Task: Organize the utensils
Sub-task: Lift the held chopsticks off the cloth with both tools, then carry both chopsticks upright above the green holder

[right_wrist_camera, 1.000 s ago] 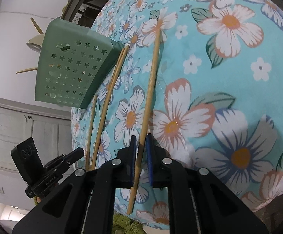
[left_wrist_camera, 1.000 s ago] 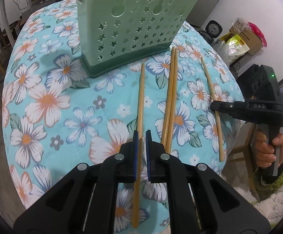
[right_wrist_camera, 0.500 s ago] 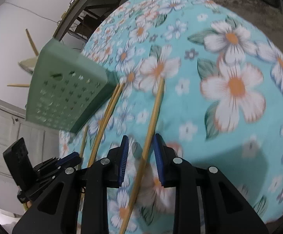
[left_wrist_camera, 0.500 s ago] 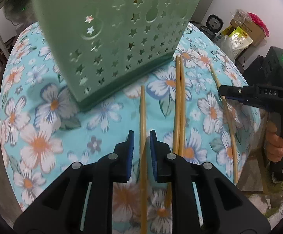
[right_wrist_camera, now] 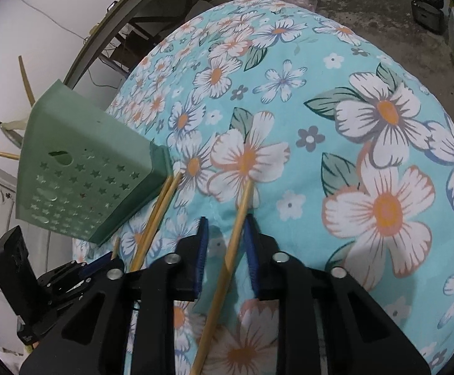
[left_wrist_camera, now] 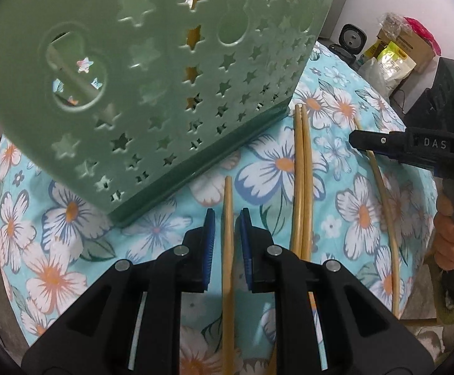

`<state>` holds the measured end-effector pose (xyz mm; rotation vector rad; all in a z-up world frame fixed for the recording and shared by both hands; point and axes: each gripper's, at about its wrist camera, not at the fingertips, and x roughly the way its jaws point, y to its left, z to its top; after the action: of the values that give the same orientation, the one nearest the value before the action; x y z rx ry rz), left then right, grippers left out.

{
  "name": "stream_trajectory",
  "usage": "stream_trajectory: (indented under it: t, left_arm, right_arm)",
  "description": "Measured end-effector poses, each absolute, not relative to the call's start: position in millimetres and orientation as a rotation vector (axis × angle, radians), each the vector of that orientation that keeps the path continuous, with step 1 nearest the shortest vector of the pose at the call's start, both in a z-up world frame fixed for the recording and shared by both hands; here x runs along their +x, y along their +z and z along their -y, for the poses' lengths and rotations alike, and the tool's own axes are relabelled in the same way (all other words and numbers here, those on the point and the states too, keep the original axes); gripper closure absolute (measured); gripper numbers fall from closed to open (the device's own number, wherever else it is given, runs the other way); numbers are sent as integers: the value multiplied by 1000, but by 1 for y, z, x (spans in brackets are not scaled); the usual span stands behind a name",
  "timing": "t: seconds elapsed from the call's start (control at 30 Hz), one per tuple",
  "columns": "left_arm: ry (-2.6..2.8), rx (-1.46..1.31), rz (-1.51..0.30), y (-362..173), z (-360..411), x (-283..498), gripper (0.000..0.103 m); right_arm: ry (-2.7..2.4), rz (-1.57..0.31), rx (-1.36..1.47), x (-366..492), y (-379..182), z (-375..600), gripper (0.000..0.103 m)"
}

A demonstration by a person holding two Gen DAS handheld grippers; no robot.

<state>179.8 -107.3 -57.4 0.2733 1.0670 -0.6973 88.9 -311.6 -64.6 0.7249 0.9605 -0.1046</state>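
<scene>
The utensils are plain wooden chopsticks, pale yellow-tan, slender and slightly tapered, lying on a turquoise tablecloth (left_wrist_camera: pixel 152 215) printed with large white and orange flowers; four lie roughly parallel near a pale green plastic holder (left_wrist_camera: pixel 152 72) whose wall is pierced with star-shaped holes and a few larger rounded cut-outs; through the stars in the left wrist view a tan stick inside the holder shows, and in the right wrist view two stick ends poke above its rim.

The left gripper (left_wrist_camera: pixel 227 228) straddles the leftmost chopstick (left_wrist_camera: pixel 227 250); its blue pads stand a little apart with a clear gap on each side of the stick, so nothing is clamped. Just to the right lies a touching pair of chopsticks (left_wrist_camera: pixel 301 181), their far ends almost at the holder's dark green base.

The right gripper (right_wrist_camera: pixel 225 234) straddles the outer chopstick (right_wrist_camera: pixel 230 262), which crosses the gap at a slant; its jaws are closing; the stick looks to touch the right-hand pad while the left-hand one stands clear of it. A hand (left_wrist_camera: pixel 451 234) holds that gripper's black handle beyond the table edge.
</scene>
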Motion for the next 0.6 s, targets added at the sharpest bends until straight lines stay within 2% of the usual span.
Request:
stream_trajectory:
  t: [0.03, 0.17, 0.37, 0.6]
  left_arm:
    - [-694, 270, -1064, -58, 108, 179, 88]
    - [-680, 239, -1053, -59, 104, 181, 98]
    - [-691, 190, -1034, -46, 91, 178, 98]
    - [-738, 96, -952, 8, 63, 162, 98]
  right_arm:
    - [-108, -959, 727, 88, -65, 312, 91]
    - [-102, -942, 757, 86, -65, 316, 93]
    - [-65, -890, 787, 74, -49, 316, 95]
    - [-4, -783, 771, 56, -3, 311, 96]
